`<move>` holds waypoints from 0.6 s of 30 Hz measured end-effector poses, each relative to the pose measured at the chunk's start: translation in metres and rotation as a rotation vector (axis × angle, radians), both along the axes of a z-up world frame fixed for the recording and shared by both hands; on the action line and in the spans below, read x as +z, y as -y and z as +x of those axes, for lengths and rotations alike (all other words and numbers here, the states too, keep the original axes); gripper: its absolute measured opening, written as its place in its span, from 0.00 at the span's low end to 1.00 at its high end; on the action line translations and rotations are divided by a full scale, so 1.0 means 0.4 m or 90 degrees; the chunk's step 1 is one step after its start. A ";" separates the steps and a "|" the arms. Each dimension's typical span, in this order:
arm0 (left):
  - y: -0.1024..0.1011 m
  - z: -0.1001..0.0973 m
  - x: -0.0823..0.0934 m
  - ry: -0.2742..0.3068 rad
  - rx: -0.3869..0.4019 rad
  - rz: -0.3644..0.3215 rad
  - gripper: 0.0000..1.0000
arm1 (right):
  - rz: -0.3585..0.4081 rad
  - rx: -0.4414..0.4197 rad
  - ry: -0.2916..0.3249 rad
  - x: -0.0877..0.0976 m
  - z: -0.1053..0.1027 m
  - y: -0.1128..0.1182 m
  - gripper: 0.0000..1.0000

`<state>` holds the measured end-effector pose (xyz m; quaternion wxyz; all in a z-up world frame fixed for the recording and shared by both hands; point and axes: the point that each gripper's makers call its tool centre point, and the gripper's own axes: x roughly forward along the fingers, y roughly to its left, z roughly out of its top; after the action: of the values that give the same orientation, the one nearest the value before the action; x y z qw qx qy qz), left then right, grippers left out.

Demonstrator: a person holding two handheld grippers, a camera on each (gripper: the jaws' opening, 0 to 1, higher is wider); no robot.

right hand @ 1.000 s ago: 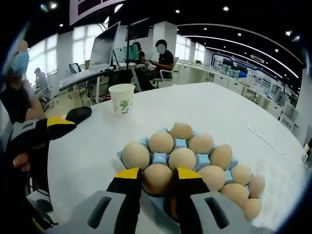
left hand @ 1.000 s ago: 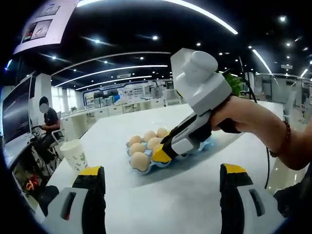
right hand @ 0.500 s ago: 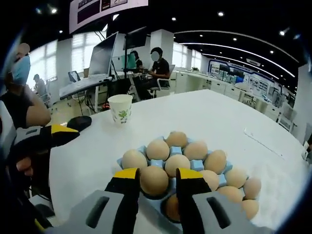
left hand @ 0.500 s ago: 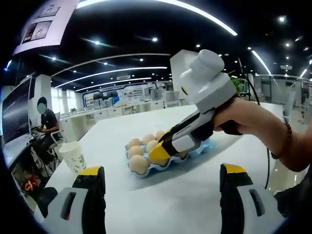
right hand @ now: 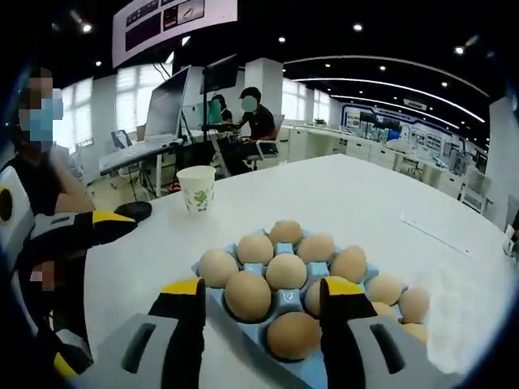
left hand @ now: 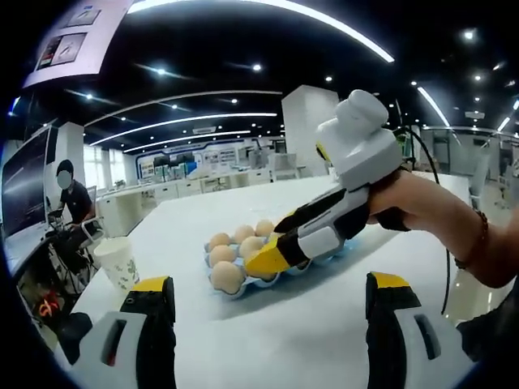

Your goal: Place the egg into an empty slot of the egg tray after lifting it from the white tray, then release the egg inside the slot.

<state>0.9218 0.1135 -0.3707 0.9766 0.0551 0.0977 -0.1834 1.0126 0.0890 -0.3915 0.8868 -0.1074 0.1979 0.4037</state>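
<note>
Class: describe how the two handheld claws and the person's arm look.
The right claw has black jaws with yellow tips and a white body trailing a dark cable. The left claw matches: yellow-tipped black jaws on grey-white bases. The arm wears a beaded bracelet.

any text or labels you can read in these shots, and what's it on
No text can be read in either view.
Hanging sign, right gripper view: dark panels with marks, too small and blurred to read.
Hanging sign, left gripper view: pictures and lines of print, too blurred to read.
Paper cup: a green printed pattern, no readable words.
Blue egg tray, the eggs and both grippers: no lettering visible.
</note>
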 end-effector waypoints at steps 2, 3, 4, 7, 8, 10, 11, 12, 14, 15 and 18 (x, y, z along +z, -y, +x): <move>0.001 0.000 0.000 0.000 -0.002 -0.002 1.00 | 0.013 -0.003 0.006 0.007 0.000 0.004 0.67; 0.001 0.000 0.000 0.001 -0.002 -0.001 1.00 | 0.019 -0.004 0.010 0.010 0.001 0.006 0.70; 0.001 -0.001 -0.001 0.001 -0.003 -0.001 1.00 | 0.024 -0.008 0.010 0.012 0.002 0.010 0.73; 0.001 -0.001 0.000 0.003 -0.003 -0.005 1.00 | 0.041 -0.016 0.014 0.021 0.004 0.020 0.74; 0.001 -0.001 0.001 0.005 -0.003 -0.006 1.00 | 0.045 -0.016 0.016 0.024 0.002 0.025 0.75; 0.003 0.000 0.004 0.011 -0.003 -0.006 1.00 | 0.049 -0.022 0.019 0.026 0.003 0.034 0.78; 0.004 0.000 0.005 0.012 -0.004 -0.006 1.00 | 0.049 -0.024 0.020 0.026 0.004 0.038 0.80; 0.006 0.000 0.005 0.012 -0.005 -0.006 1.00 | 0.049 -0.026 0.021 0.026 0.005 0.041 0.81; 0.010 0.002 0.002 0.012 -0.007 -0.003 1.00 | 0.050 -0.039 0.032 0.028 0.016 0.057 0.85; 0.011 0.002 0.001 0.011 -0.008 -0.001 1.00 | 0.049 -0.043 0.034 0.028 0.020 0.063 0.85; 0.014 0.004 0.000 0.009 -0.010 -0.003 1.00 | 0.053 -0.049 0.038 0.028 0.022 0.081 0.86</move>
<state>0.9236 0.1079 -0.3708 0.9759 0.0551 0.0896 -0.1911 1.0214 0.0566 -0.3802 0.9108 -0.0744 0.1587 0.3737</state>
